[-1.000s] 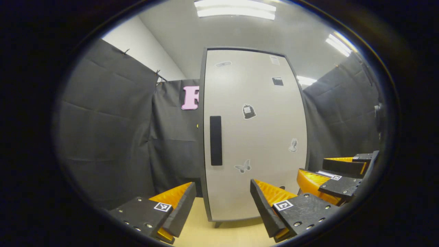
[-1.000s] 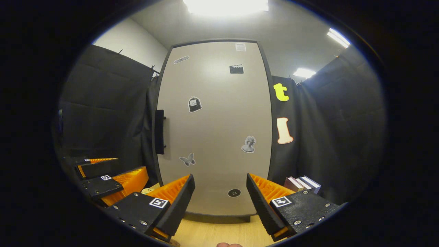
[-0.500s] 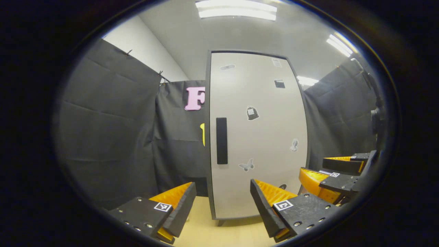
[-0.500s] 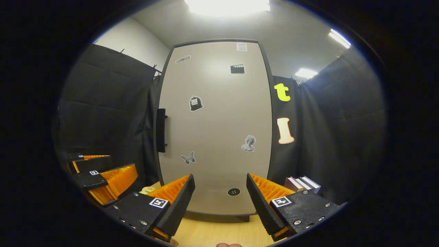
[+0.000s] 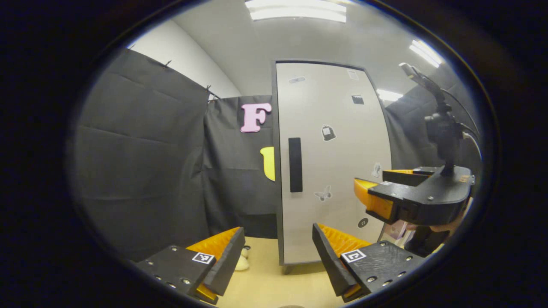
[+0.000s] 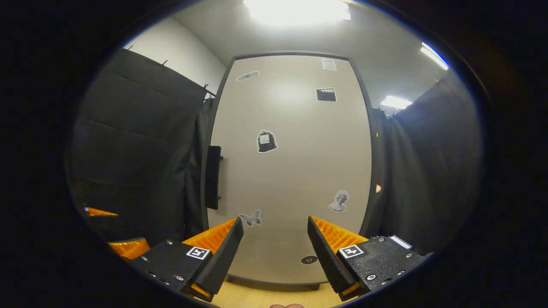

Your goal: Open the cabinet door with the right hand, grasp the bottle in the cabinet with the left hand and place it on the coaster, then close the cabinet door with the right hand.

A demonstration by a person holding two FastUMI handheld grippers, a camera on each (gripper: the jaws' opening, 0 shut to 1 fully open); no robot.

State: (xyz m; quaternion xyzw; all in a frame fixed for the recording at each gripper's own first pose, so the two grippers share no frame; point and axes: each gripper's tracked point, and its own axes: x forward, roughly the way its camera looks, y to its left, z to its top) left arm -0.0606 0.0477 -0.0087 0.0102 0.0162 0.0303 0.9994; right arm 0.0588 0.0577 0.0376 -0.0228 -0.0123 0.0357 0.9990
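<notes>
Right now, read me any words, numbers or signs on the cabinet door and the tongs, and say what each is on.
No text can be read.
Paper sticker at the top of the cabinet door: print too small to read.
Tag sticker on the door: too blurred to read.
Square marker on the right tongs: a coded pattern, no words.

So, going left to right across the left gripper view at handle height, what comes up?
Black cloth wall → black door handle → cabinet door with its bag sticker → right gripper, open in front of the door.
</notes>
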